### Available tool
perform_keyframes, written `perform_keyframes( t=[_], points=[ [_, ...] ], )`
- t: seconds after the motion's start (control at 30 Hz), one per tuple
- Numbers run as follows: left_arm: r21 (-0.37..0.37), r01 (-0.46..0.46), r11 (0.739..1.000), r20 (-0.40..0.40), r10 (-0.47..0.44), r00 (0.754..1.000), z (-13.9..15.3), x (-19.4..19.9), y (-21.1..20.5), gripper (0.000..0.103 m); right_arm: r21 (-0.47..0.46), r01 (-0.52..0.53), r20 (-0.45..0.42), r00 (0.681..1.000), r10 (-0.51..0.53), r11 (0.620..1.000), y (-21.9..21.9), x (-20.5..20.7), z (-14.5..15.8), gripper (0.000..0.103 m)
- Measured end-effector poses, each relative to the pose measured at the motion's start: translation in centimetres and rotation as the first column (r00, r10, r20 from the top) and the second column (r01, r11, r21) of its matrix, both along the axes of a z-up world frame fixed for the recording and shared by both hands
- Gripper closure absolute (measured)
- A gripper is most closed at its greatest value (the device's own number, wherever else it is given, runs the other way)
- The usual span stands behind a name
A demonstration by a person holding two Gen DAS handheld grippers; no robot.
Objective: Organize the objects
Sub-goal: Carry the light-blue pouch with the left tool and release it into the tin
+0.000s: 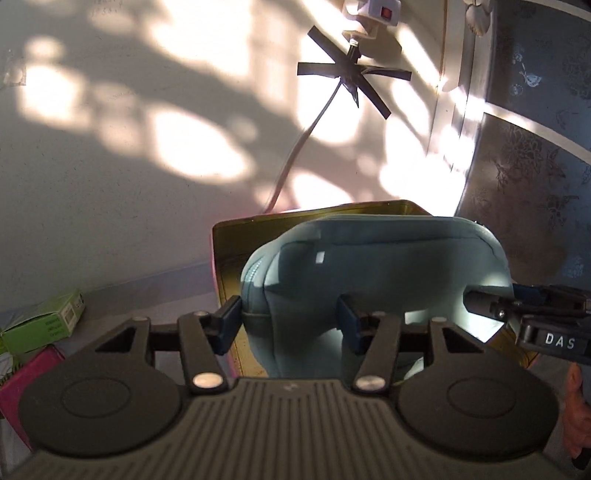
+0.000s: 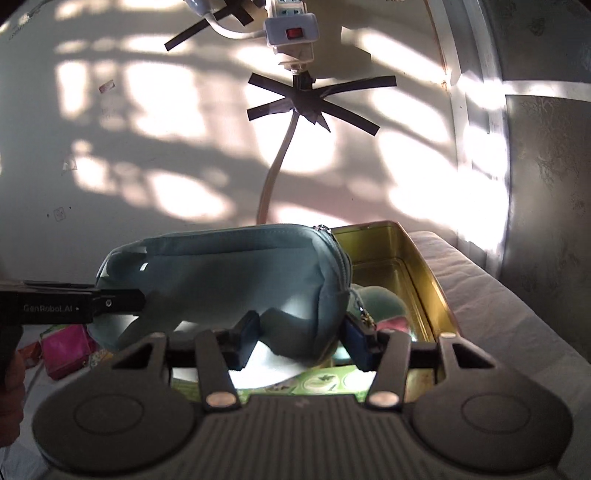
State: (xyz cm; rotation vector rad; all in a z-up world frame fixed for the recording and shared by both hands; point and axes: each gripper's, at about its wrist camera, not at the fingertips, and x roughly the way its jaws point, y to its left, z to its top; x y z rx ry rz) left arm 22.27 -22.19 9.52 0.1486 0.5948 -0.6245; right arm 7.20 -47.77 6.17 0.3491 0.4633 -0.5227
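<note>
A light blue zippered pouch (image 1: 369,266) is held over an open gold tin box (image 1: 229,258). My left gripper (image 1: 290,325) is shut on the pouch's left end, with its pads pressed into the fabric. My right gripper (image 2: 299,341) is shut on the pouch's (image 2: 236,266) right, zipper end, above the tin (image 2: 402,266). The right gripper also shows in the left wrist view (image 1: 491,302), and the left gripper shows in the right wrist view (image 2: 122,301). Inside the tin lie a green printed packet (image 2: 317,384) and a teal soft item (image 2: 380,299), partly hidden by the pouch.
A wall with a taped cable (image 2: 280,155) and a power strip (image 2: 291,29) stands right behind the tin. A green box (image 1: 48,317) and a pink box (image 1: 26,380) lie to the left. A white cloth surface (image 2: 491,302) runs along the right, beside a dark patterned panel (image 1: 535,147).
</note>
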Motion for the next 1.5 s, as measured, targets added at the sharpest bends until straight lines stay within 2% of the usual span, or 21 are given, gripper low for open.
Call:
perform_keyframes(
  t=[0.1,0.13,0.17,0.3,0.43,0.7,0.87,1.03,1.2,1.5],
  points=[
    [0.068,-0.025,0.997,0.007,0.024,1.0,-1.1,1.4,-1.8,0.044,-0.004,0.009,-0.051,0.999,-0.009,1.0,-1.3,1.5,-0.7,0.045],
    [0.096,-0.04,0.995,0.021,0.038,0.999,-1.4,1.6,-2.2,0.042,-0.017,0.019,-0.051,0.999,-0.019,1.0,-1.5,1.8,-0.6,0.033],
    [0.117,-0.054,0.992,0.037,0.05,0.998,-1.6,1.5,-2.3,0.04,-0.032,0.041,-0.034,0.999,-0.043,0.999,-1.4,1.7,-0.4,0.03],
    [0.131,-0.082,0.988,0.065,0.074,0.995,-1.5,0.6,-1.5,0.038,-0.032,0.086,0.074,0.994,-0.083,0.996,-0.4,0.3,0.6,0.031],
    [0.132,-0.101,0.986,0.112,0.087,0.99,-0.9,-1.6,-0.3,0.038,-0.047,0.097,0.15,0.985,-0.089,0.994,3.2,-1.4,1.2,0.039],
    [0.09,-0.106,0.99,0.182,0.088,0.979,0.2,-7.8,2.6,0.034,-0.073,0.129,0.236,0.966,-0.108,0.989,10.1,-6.0,1.2,0.039],
    [0.069,-0.105,0.992,0.17,0.092,0.981,-0.5,-10.8,4.6,0.034,-0.057,0.123,0.224,0.969,-0.108,0.991,13.1,-7.6,0.5,0.039],
    [0.06,-0.144,0.988,0.14,0.134,0.981,-1.9,-12.0,7.1,0.034,-0.043,0.073,0.167,0.984,-0.065,0.996,15.6,-7.5,-0.9,0.039],
    [0.093,-0.207,0.974,0.11,0.196,0.974,-3.7,-11.6,9.7,0.034,-0.018,0.015,0.132,0.991,-0.013,1.0,17.2,-6.4,-1.9,0.039],
    [0.109,-0.318,0.942,0.056,0.314,0.948,-6.3,-10.3,15.2,0.034,-0.025,-0.084,0.073,0.994,0.085,0.996,20.0,-3.4,-2.8,0.039]
  ],
)
